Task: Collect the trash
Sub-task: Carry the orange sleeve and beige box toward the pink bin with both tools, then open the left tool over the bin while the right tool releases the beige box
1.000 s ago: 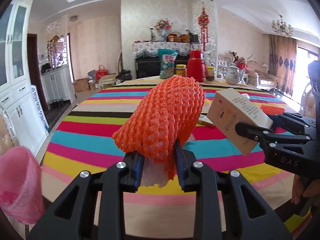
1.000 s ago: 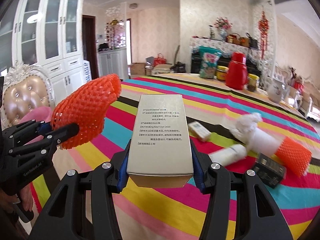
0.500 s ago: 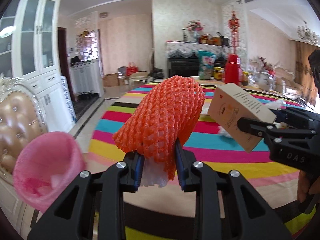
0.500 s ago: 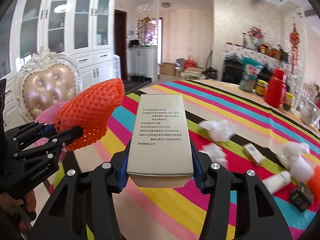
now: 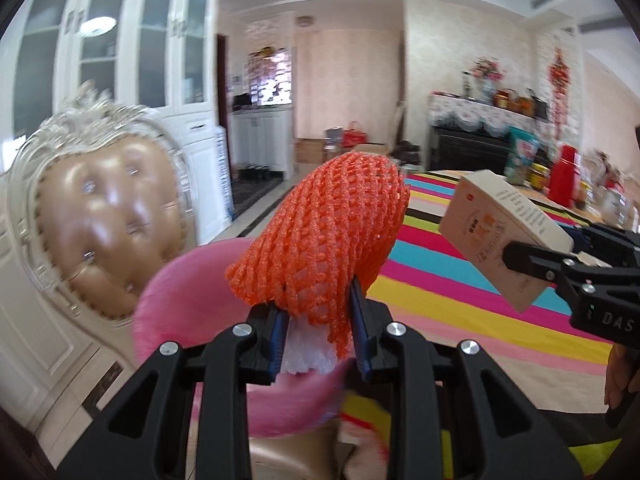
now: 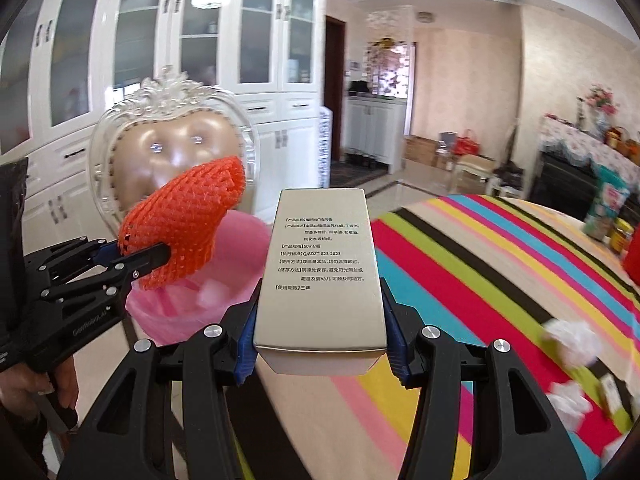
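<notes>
Left gripper (image 5: 318, 330): jaws drawn close, pads pressing both sides of an orange foam net (image 5: 324, 240); a scrap of white foam shows between the pads under the net.
Right gripper (image 6: 322, 330): jaws about half apart, blue pads clamped on the two long sides of a pale carton (image 6: 322, 276) with printed text on top.
Net, place: held up in the air, right over the pink bin (image 6: 200, 300).
Carton, place: held above the edge of the striped table (image 6: 500, 272), just beside the bin.
Bin: pink liner, a white scrap inside, standing in front of a padded chair (image 6: 176, 152).
Table: crumpled white paper (image 6: 570, 344) lies on the stripes.
Change: a second ago both grippers faced down the table with the bin at the far left edge; now the bin sits directly below the net, and both grips are unchanged.
</notes>
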{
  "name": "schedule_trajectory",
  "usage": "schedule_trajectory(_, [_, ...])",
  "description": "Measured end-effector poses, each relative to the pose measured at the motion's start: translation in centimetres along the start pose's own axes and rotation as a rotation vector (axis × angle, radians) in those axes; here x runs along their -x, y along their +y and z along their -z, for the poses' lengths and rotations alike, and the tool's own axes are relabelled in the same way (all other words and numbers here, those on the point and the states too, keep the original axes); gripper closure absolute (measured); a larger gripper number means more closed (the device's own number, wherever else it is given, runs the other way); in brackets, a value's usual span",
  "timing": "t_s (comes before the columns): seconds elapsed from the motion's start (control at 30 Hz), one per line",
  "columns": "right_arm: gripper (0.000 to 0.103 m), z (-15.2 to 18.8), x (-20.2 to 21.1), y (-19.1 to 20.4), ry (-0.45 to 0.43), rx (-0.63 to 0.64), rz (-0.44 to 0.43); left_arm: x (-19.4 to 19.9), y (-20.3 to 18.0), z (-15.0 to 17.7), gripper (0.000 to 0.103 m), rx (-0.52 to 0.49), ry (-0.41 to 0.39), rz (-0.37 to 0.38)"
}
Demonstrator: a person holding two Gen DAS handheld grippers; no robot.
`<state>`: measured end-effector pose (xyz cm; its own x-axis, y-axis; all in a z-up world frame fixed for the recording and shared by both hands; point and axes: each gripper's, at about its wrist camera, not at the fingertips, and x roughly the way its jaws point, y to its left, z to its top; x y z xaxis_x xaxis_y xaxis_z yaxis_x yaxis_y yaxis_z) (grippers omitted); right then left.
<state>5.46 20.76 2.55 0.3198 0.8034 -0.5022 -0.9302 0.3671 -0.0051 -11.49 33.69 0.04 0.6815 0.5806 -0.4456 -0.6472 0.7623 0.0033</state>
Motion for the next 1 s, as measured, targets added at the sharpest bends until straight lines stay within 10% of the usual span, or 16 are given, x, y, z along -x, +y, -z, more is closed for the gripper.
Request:
schedule_trajectory(0.53, [0.052, -3.2, -10.8, 5.3, 0.103, -0.019, -0.191, -7.9, 9.3, 0.3, 0.072, 0.147, 0.124, -0.065])
schedule_trajectory(0.67, [0.026, -3.5, -12.2, 5.5, 0.112, -0.036, -0.234, -8.5, 10.2, 0.9, 0.052, 0.167, 0.135, -0.072])
schedule_trajectory(1.0, [0.026, -2.1, -8.4, 4.6, 0.068, 0.026, -0.197, -4.9, 10.6, 1.3, 0.005, 0.188, 0.052, -0.183])
